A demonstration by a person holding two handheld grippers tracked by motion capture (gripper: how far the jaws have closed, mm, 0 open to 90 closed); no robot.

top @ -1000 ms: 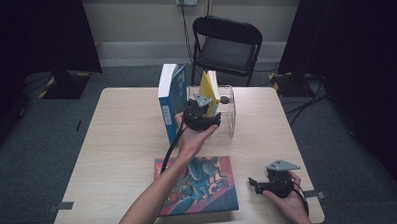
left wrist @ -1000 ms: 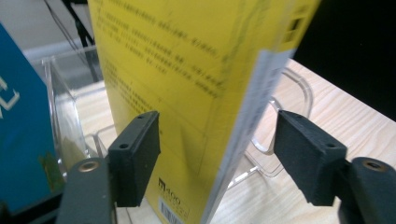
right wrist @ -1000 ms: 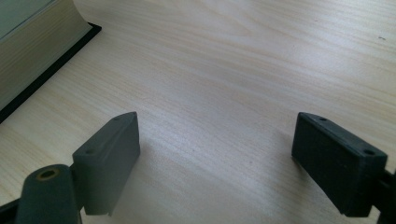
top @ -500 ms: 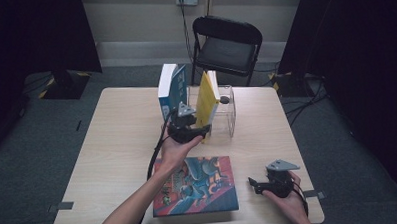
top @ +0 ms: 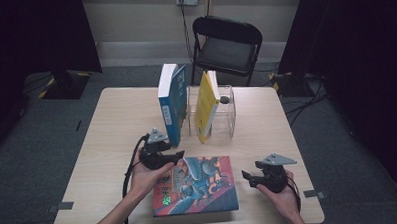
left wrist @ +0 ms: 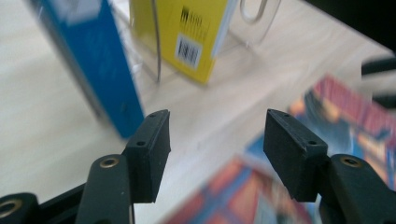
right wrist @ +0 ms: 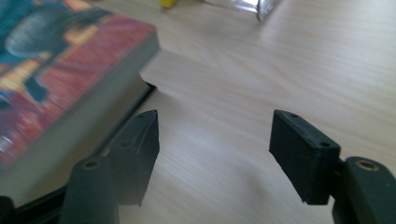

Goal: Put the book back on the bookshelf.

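Compared with a second ago, the left claw [top: 178,155] has left the yellow book [top: 205,107], which leans in the clear holder [top: 227,111], and now hangs at the top left corner of the colourful book [top: 196,184] lying flat at the bench's [top: 112,125] near edge. Its jaws have just been opening slightly, standing apart with nothing between them. The blue book [top: 172,103] stands upright as before. The right claw [top: 245,175], just right of the colourful book, has been closing, still parted and empty.
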